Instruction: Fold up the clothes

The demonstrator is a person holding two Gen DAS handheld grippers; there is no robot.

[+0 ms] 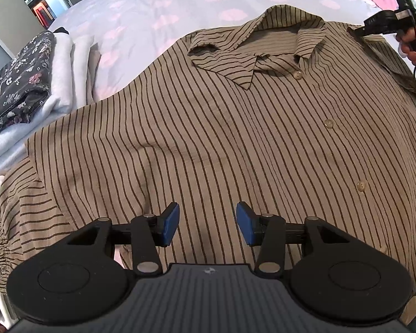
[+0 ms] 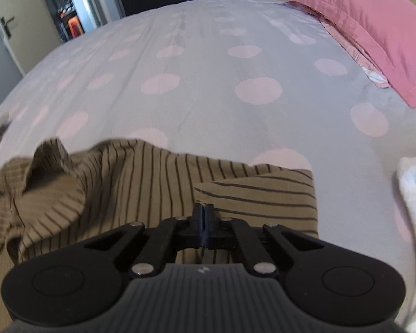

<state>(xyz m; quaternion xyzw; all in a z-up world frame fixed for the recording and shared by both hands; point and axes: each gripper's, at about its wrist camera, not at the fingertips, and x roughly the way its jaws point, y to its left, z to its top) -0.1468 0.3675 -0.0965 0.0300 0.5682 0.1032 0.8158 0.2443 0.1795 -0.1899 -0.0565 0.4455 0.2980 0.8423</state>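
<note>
Only the right wrist view shows right tongs (image 2: 204,211) pinching the striped shirt (image 2: 141,183); left tongs (image 1: 207,223) hang spread.

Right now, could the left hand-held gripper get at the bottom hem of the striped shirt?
Probably yes. The left hand-held gripper hangs open just above the striped shirt, nothing lying between. The hem itself sits hidden under the gripper, so this is a guess.

Dotted bed (image 2: 208,63) bears striped shirt (image 1: 235,127), pink pillow (image 2: 360,27), folded clothes (image 1: 27,83).
</note>
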